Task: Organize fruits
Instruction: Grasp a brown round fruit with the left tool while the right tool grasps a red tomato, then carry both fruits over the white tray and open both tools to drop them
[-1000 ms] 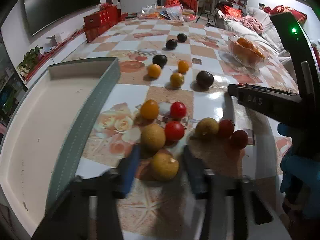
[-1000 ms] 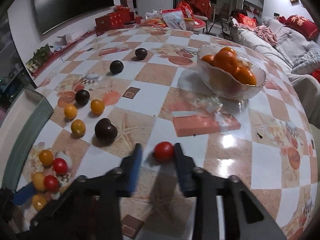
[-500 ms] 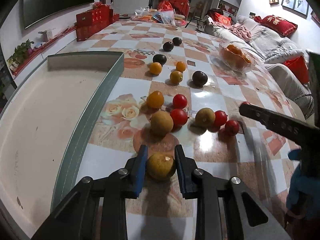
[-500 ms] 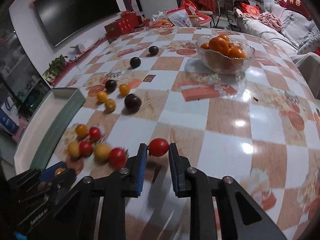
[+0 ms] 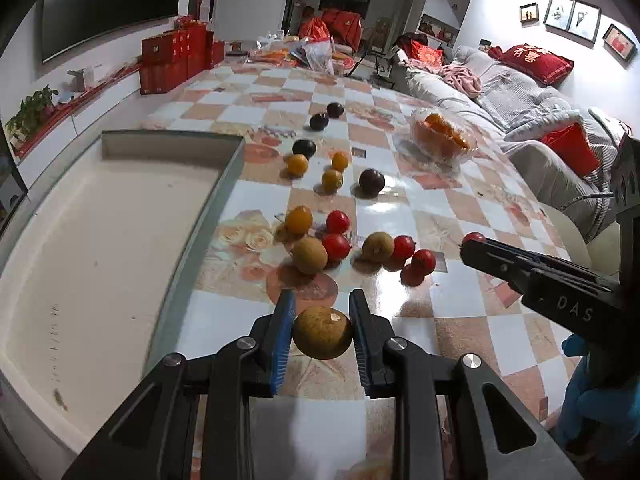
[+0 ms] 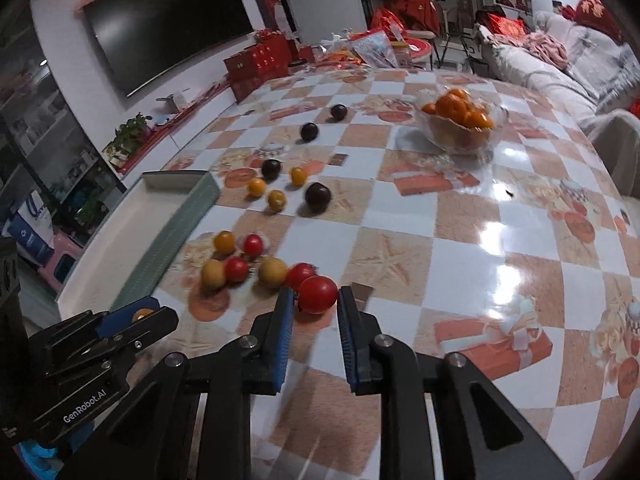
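My left gripper (image 5: 322, 320) is shut on a brown-yellow round fruit (image 5: 322, 333) and holds it above the table's near edge, right of the white tray (image 5: 100, 240). My right gripper (image 6: 313, 300) is shut on a red tomato (image 6: 317, 294) and holds it above the table, close to the fruit cluster. It also shows in the left wrist view (image 5: 474, 240) at the right. On the table lie red tomatoes (image 5: 337, 246), brown-yellow fruits (image 5: 309, 255), small oranges (image 5: 298, 220) and dark plums (image 5: 371, 181).
A glass bowl of oranges (image 6: 460, 120) stands at the far right of the checkered table (image 6: 480, 216). Two more dark plums (image 6: 309, 131) lie further back. Red boxes (image 5: 176, 60) and bags sit at the far end. A sofa (image 5: 520, 112) runs along the right.
Both grippers have lifted their fruit off the table. The left one rose and drew back with the brown-yellow fruit. The right one carried the tomato left toward the fruit cluster.
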The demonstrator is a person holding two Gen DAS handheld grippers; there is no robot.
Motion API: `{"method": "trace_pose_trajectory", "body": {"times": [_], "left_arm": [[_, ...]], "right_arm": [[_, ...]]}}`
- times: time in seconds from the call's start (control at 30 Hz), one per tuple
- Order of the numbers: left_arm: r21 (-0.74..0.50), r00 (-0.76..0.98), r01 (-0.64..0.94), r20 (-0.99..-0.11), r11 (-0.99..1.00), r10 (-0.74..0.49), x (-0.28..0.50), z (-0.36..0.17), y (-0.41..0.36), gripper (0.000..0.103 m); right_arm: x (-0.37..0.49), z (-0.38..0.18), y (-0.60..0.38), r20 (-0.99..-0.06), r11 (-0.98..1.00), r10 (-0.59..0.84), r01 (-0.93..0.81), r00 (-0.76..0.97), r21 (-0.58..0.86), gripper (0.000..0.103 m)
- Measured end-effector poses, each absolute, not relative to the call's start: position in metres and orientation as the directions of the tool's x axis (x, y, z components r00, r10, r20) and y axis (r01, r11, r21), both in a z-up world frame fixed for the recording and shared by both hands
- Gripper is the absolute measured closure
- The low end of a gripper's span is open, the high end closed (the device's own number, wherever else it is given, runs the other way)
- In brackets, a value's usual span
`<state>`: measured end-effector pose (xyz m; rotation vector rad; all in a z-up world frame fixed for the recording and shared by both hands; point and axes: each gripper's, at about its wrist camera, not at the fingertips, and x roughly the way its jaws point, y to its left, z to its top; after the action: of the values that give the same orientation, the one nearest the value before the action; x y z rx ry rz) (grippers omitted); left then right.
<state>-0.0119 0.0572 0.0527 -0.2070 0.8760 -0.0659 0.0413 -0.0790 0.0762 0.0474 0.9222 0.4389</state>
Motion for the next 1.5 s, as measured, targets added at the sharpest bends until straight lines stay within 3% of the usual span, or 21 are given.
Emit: {"method": "trace_pose_trajectory", "body": {"times": [0.23,0.63,1.13,1.17,1.2,1.27,1.3,1.33,1.4,1.5], "left_arm": [[-0.201,0.673,-0.051,-0.730,0.978,-0.115,-0.020,0.075,0.098,0.074],[-0.032,0.609,-0.212,-0.786,0.977,0.106,0.009,0.064,0.215,0.074],[-0.002,0.477,-0.252,-0.870,0.968,0.123,0.031,0.023,0.246,0.073],[0.004,0.477,-0.247,-0.870,0.969,0.126,0.031,0.024,0.245,0.073],[0.013,0.473,-0.242,-0.871,0.970,0.129,0.031,0.023,0.244,0.063],[0.058,0.465,-0.262,-0.867,0.963,0.179,0.030,0.024,0.244,0.043],[0.065,0.472,-0.271,-0.861,0.960,0.191,0.030,0.025,0.246,0.037],[0.057,0.480,-0.273,-0.857,0.960,0.187,0.028,0.026,0.250,0.037],[0.044,0.474,-0.276,-0.863,0.960,0.175,0.027,0.027,0.254,0.037],[0.039,0.477,-0.281,-0.861,0.959,0.175,0.023,0.030,0.256,0.037]], "right_arm": [[0.036,0.098,-0.036,-0.747,0.881,0.428,-0.420,0.508,0.220,0.079],[0.060,0.082,0.096,-0.771,0.797,0.503,-0.556,0.391,0.238,0.079],[0.092,0.038,0.174,-0.858,0.787,0.411,-0.595,0.308,0.164,0.079],[0.091,0.039,0.175,-0.859,0.786,0.407,-0.599,0.311,0.156,0.076],[0.090,0.039,0.175,-0.859,0.784,0.410,-0.600,0.307,0.160,0.067],[0.090,0.042,0.174,-0.857,0.792,0.399,-0.593,0.325,0.144,0.063],[0.090,0.043,0.172,-0.856,0.796,0.397,-0.589,0.331,0.141,0.058],[0.091,0.044,0.169,-0.852,0.797,0.406,-0.585,0.331,0.152,0.054],[0.092,0.049,0.164,-0.843,0.800,0.423,-0.573,0.331,0.177,0.034],[0.087,0.061,0.159,-0.821,0.794,0.460,-0.572,0.339,0.209,0.022]]}}
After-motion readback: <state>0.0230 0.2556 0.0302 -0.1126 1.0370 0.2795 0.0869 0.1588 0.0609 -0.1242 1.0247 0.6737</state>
